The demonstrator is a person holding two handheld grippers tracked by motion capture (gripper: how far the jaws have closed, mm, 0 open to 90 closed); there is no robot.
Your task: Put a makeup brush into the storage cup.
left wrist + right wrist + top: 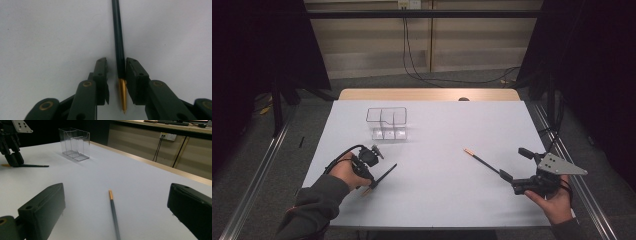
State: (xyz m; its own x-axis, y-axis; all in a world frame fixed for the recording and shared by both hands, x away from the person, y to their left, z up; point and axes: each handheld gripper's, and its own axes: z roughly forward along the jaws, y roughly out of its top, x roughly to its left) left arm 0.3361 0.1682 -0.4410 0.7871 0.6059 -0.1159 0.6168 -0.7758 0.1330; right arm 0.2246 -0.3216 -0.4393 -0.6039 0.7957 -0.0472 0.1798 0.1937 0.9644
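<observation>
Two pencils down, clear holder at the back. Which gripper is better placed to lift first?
Left, probably: the left gripper already straddles its pencil, jaws nearly closed on it. The right gripper is wide open.

Toward the far edge of the counter (432, 200), left of middle: a compartmented holder (387, 123). Near the left edge, close to the near side: one pencil (382, 177), lying flat. Near the right edge: another pencil (484, 161), well apart from the first.
</observation>
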